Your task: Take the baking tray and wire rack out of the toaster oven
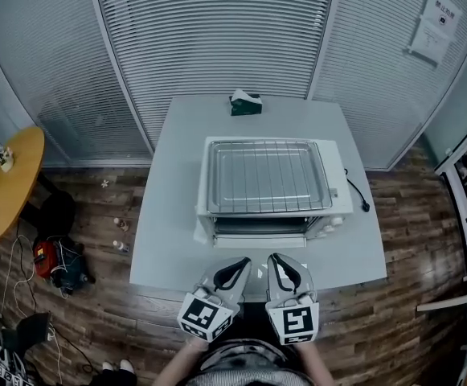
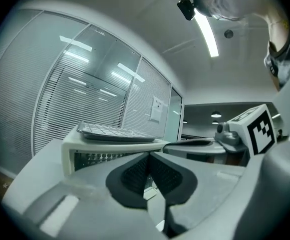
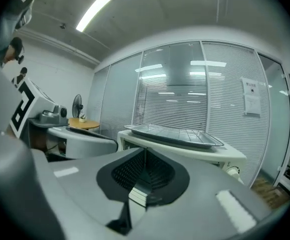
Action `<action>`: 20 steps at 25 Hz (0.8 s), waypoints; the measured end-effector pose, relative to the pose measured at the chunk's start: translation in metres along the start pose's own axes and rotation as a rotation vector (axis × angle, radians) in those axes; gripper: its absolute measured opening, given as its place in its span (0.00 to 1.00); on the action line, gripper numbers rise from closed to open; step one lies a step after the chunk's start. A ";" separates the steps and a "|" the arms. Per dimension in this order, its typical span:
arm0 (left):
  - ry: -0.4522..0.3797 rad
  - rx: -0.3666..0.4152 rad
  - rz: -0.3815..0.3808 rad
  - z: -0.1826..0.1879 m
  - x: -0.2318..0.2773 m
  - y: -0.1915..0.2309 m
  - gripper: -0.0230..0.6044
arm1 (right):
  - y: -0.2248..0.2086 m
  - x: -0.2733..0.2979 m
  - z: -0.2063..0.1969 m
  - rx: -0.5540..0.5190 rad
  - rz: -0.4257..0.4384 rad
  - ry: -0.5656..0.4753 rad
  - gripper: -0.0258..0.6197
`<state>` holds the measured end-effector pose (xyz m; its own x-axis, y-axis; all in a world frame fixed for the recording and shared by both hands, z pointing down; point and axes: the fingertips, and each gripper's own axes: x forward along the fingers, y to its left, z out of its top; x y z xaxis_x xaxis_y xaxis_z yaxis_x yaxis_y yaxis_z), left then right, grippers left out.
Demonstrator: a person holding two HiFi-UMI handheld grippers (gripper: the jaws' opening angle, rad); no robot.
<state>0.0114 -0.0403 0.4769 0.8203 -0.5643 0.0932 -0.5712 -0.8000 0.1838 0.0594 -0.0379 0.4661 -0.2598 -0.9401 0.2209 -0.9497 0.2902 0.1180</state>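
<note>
Grippers first: the left gripper point(image 1: 243, 262) and the right gripper point(image 1: 275, 260) are hanging side by side at the bottom centre of the head view, just over the near edge of the grey table point(image 1: 169, 240), both pointing up-frame at the toaster oven point(image 1: 329, 215). Both are clenched with nothing in them. In the left gripper view the left gripper's point(image 2: 148, 159) dark ribbed pads are pressing flat together, and it's the same story for the right gripper point(image 3: 145, 154) in its own view. The marker cubes are showing at the bottom of the frame, right above the person's sleeves.

The white toaster oven is sitting in the middle of the table with its front facing the grippers. The baking tray point(image 1: 269, 207) is lying flat on top of the oven, and the wire rack point(image 1: 269, 174) is resting in it, so neither is inside. Both gripper views are showing that same tray point(image 3: 204, 143) on the oven roof, well apart from the jaws.

A black power cord point(image 1: 360, 193) is trailing off the oven's right side. A small green and white box point(image 1: 246, 102) is sitting at the far table edge, top centre. A round yellow table point(image 1: 8, 179) is standing at the left edge of the frame.
</note>
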 end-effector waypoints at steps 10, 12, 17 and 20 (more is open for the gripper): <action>-0.074 0.078 -0.010 0.053 -0.005 -0.022 0.04 | 0.012 -0.015 0.050 0.014 0.040 -0.100 0.04; -0.089 0.068 0.009 0.062 -0.008 -0.024 0.04 | 0.013 -0.019 0.057 0.029 0.047 -0.115 0.04; -0.097 0.089 0.028 0.071 -0.012 -0.025 0.04 | 0.012 -0.024 0.066 0.018 0.051 -0.148 0.04; -0.091 0.088 0.030 0.072 -0.012 -0.025 0.04 | 0.015 -0.024 0.066 0.021 0.066 -0.134 0.04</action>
<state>0.0138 -0.0277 0.4011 0.7989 -0.6014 0.0079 -0.5993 -0.7949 0.0952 0.0399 -0.0224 0.3985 -0.3413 -0.9351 0.0958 -0.9329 0.3494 0.0872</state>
